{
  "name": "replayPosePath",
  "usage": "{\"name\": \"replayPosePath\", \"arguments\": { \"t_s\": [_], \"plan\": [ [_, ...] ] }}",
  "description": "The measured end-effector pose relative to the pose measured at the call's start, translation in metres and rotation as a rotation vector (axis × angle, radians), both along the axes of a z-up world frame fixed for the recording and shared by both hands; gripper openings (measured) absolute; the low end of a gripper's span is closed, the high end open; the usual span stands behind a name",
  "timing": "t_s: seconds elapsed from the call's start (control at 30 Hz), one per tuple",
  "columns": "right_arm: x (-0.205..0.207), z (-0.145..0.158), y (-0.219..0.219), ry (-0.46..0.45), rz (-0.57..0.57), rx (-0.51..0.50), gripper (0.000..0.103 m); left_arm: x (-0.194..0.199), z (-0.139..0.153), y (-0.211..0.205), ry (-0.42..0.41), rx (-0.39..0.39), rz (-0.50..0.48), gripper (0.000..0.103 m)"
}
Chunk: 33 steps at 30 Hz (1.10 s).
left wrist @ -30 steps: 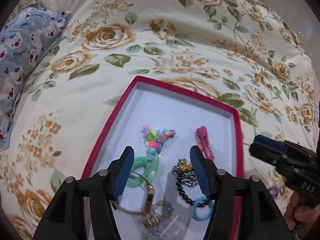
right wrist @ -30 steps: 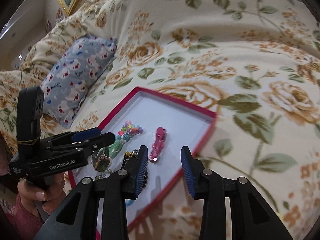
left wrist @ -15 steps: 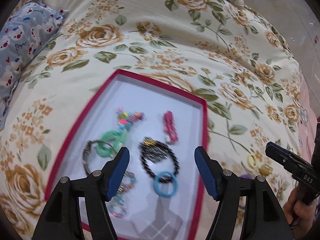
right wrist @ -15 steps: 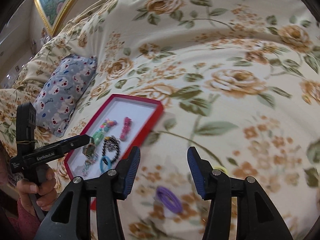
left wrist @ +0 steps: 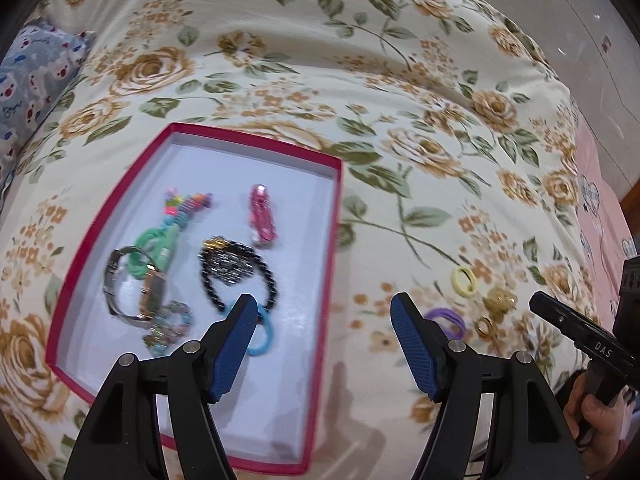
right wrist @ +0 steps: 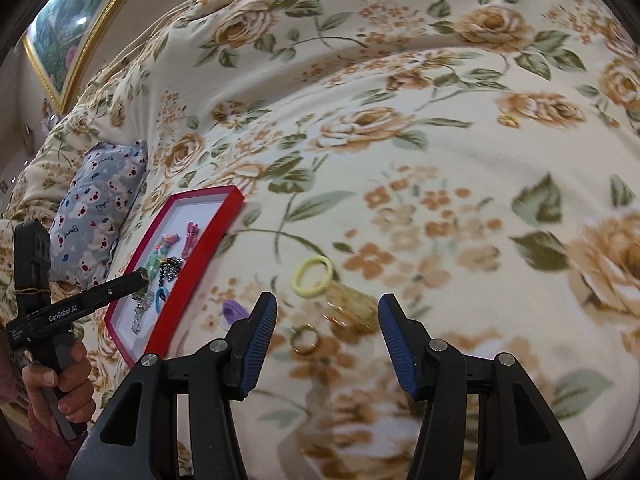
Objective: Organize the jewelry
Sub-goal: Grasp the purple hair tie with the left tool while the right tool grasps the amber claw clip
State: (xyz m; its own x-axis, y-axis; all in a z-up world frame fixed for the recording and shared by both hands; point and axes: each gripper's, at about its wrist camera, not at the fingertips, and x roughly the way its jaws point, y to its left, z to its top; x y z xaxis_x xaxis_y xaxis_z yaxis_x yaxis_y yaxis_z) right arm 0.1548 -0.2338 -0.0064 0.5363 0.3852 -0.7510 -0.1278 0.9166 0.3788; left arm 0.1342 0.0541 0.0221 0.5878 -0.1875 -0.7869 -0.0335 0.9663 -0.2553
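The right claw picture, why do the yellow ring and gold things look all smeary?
In the right wrist view, the yellow ring and the gold bracelet beside it are streaked by motion blur, while the claw, opening and empty, looks sharp. In the left wrist view, the jewelry in the red box is smeared too.

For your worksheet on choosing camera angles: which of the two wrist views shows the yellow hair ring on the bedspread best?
The right wrist view: the yellow hair ring lies large and unobstructed just ahead of that camera. In the left wrist view the same ring appears small, off to the right near the fisheye edge, though fully visible.
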Motion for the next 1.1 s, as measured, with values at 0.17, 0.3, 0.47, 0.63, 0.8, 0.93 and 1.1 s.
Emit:
{"name": "replayPosePath", "arguments": {
  "t_s": [0.17, 0.3, 0.47, 0.63, 0.8, 0.93, 1.1],
  "plan": [
    [-0.008, -0.003, -0.005, 0.0, -0.007, 0.003, 0.055, 0.001, -0.005, -0.019, 0.021, 0.011, -0.039, 0.07],
    [-0.012, -0.006, -0.007, -0.002, -0.003, -0.003, 0.055, 0.002, -0.01, -0.035, 0.038, 0.022, -0.07, 0.071],
    [-0.012, -0.012, -0.008, 0.008, 0.0, -0.003, 0.055, 0.006, -0.015, -0.046, 0.054, 0.03, -0.092, 0.071],
    [-0.008, -0.017, -0.007, 0.015, 0.015, -0.011, 0.055, 0.012, -0.023, -0.053, 0.062, 0.031, -0.108, 0.074],
    [0.0, -0.021, -0.003, 0.022, 0.041, -0.028, 0.055, 0.02, -0.032, -0.061, 0.08, 0.027, -0.133, 0.074],
    [0.009, -0.027, -0.001, 0.032, 0.052, -0.034, 0.055, 0.03, -0.037, -0.071, 0.083, 0.035, -0.156, 0.075],
    [0.018, -0.031, 0.002, 0.035, 0.066, -0.033, 0.055, 0.043, -0.047, -0.086, 0.08, 0.058, -0.184, 0.075]
  ]
}}
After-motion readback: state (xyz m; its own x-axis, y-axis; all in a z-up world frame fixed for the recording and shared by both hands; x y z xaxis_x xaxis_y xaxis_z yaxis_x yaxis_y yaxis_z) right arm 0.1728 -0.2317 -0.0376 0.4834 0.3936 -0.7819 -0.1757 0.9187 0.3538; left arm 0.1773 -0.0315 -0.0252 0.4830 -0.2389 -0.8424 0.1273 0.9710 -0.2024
